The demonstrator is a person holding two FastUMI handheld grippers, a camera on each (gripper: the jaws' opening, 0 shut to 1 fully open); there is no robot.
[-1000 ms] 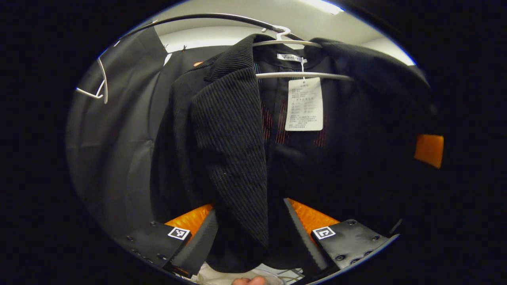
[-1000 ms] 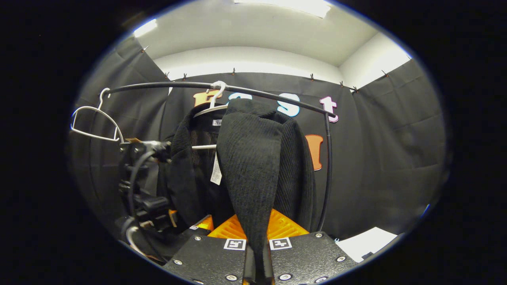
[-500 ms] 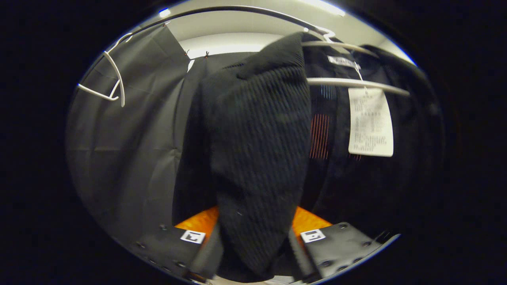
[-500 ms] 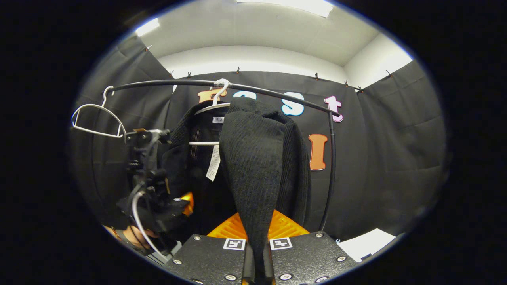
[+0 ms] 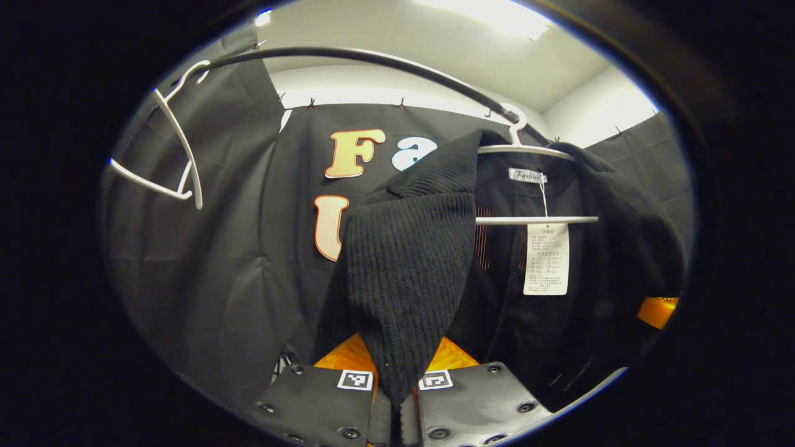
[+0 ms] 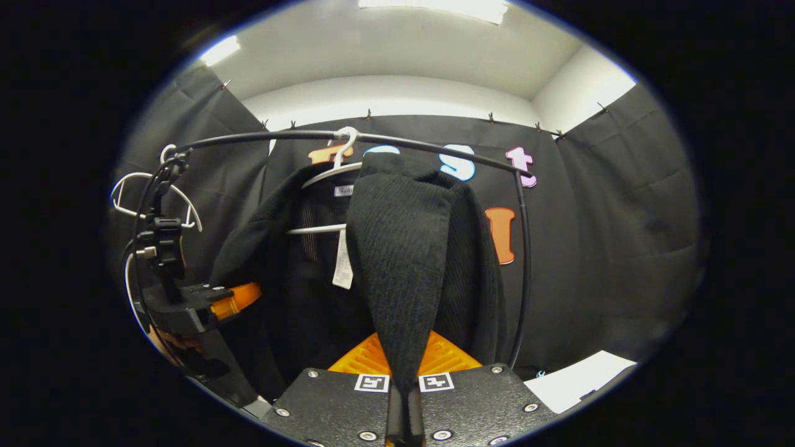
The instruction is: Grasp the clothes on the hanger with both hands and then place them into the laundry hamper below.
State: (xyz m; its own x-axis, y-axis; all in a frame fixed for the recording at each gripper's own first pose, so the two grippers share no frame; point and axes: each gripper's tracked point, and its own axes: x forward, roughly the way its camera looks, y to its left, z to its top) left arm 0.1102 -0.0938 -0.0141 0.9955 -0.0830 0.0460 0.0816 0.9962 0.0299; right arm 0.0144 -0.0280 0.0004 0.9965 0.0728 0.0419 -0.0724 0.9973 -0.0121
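A black ribbed jacket (image 5: pixel 407 273) hangs open on a white hanger (image 5: pixel 535 149) from the black rail (image 5: pixel 372 58), with a white paper tag (image 5: pixel 545 258) inside it. My left gripper (image 5: pixel 395 406) is shut on the jacket's left front flap, which stretches up from its jaws. In the right gripper view, my right gripper (image 6: pixel 405 406) is shut on the other front flap of the jacket (image 6: pixel 400 261). There the left gripper (image 6: pixel 189 304) is off to the left, held by a hand (image 6: pixel 166 341), with the jacket's side pulled toward it.
An empty white hanger (image 5: pixel 180 155) hangs at the rail's left end; the right gripper view shows the empty hanger (image 6: pixel 133 198) too. The rail's upright post (image 6: pixel 526 267) stands right of the jacket. A white sheet (image 6: pixel 577 380) lies low at the right.
My left gripper has gone from open around the flap to shut on it and has drawn back to the left, stretching the jacket's side out. The right gripper stays shut on its flap.
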